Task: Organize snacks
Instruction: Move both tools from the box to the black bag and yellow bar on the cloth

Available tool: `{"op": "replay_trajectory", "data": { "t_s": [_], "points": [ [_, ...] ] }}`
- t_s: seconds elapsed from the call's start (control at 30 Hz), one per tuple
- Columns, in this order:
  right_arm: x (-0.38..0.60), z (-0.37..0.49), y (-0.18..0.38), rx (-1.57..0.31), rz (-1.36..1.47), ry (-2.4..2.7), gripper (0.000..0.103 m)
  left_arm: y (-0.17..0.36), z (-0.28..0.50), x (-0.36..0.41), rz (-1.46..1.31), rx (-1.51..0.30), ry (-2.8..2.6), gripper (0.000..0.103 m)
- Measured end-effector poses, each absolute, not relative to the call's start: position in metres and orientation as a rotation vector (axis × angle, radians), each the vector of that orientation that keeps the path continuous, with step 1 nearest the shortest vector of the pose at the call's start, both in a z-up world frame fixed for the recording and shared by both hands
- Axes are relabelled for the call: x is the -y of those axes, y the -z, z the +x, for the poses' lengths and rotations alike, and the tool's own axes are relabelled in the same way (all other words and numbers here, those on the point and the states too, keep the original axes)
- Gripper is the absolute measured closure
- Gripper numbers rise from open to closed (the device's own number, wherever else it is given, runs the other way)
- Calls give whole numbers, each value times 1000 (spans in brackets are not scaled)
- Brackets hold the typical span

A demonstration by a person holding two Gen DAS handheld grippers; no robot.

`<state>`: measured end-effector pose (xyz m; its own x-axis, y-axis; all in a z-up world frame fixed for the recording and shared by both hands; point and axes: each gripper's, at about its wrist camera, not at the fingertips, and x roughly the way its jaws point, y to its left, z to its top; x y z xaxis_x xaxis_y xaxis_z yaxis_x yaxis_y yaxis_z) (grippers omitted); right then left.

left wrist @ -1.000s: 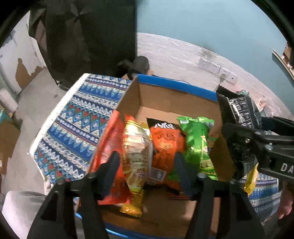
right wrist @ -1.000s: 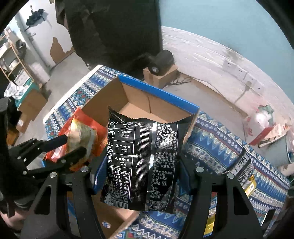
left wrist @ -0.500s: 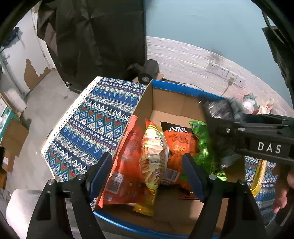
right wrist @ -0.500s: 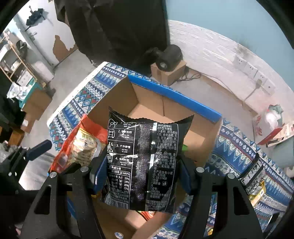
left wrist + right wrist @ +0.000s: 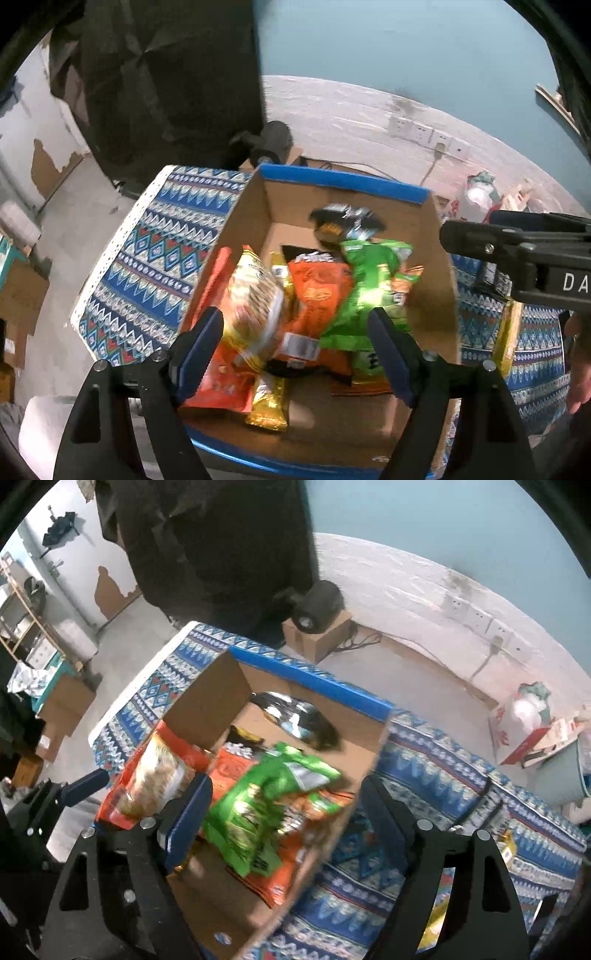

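Note:
An open cardboard box (image 5: 439, 258) with a blue rim stands on the patterned cloth; it also shows in the right wrist view (image 5: 210, 701). Inside lie an orange-red bag (image 5: 218, 380), a yellow bag (image 5: 251, 306), an orange bag (image 5: 314, 295) and a green bag (image 5: 365, 291). A black bag (image 5: 343, 221) lies at the box's far end, also in the right wrist view (image 5: 295, 716). My left gripper (image 5: 295, 343) is open and empty above the box's near end. My right gripper (image 5: 284, 808) is open and empty above the box's right side.
The blue patterned tablecloth (image 5: 147, 251) covers the table around the box. A yellow packet (image 5: 506, 339) and a dark packet (image 5: 491, 277) lie on the cloth right of the box. A small box with a black round device (image 5: 317, 609) stands on the floor behind.
My right gripper opened and let go of the black bag, which now lies in the far end of the box. The snacks in the box shifted. My left gripper stayed open.

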<state>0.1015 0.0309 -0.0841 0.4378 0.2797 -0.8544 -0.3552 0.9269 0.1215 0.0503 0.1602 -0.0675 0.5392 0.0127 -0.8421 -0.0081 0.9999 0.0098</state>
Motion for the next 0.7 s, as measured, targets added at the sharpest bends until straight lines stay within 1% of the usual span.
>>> {"op": "replay_trajectory", "data": {
  "t_s": [0.27,0.7],
  "points": [
    [23,89,81,-1050,-47,-296,20,60,47,-116,54,-982,72,21],
    [103,69,85,-1057,19,-171,20,61,46,-57,75,-1002,185,21]
  ]
}}
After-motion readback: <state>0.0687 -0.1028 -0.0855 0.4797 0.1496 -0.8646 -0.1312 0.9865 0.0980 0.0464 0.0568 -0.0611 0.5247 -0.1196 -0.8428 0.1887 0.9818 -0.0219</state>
